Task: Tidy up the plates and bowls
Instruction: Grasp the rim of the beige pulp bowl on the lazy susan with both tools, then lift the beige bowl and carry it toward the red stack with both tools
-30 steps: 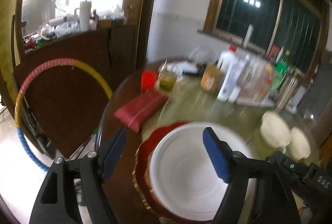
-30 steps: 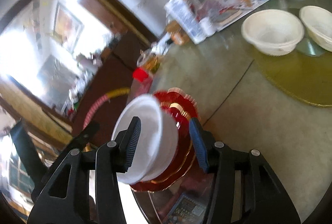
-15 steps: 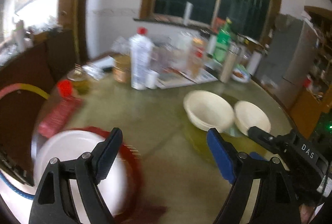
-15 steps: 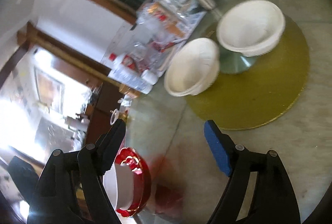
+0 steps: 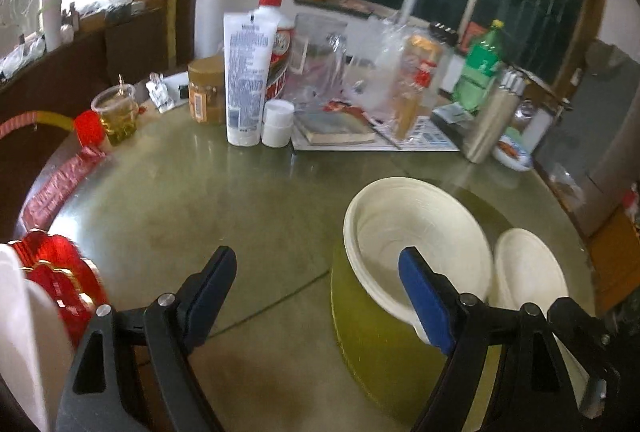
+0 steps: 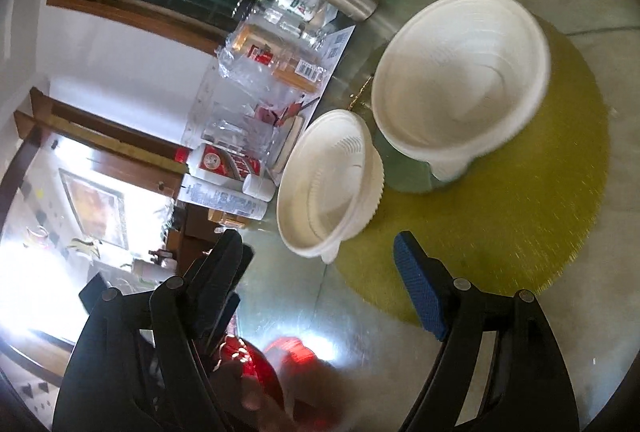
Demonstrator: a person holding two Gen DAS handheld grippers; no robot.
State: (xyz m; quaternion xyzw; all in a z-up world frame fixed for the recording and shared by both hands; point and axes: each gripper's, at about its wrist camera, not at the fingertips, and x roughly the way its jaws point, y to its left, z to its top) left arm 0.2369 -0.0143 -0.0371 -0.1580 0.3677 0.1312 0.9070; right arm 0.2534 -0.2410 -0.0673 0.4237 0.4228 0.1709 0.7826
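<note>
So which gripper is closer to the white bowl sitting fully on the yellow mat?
Right, probably. The right gripper has that white bowl ahead; the left gripper sits farther left, facing the other bowl.

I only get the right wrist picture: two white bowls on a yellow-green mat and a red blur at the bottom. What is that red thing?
Observer: Red plates with gold trim at the table's near edge, with a white dish on them, mostly cut off by the frame.
Operator: Is the other claw holding anything?
Observer: No. The left gripper is open and empty, above the table.
Operator: Any drinks around?
Observer: A clear cup of yellowish liquid stands at the table's far left.
</note>
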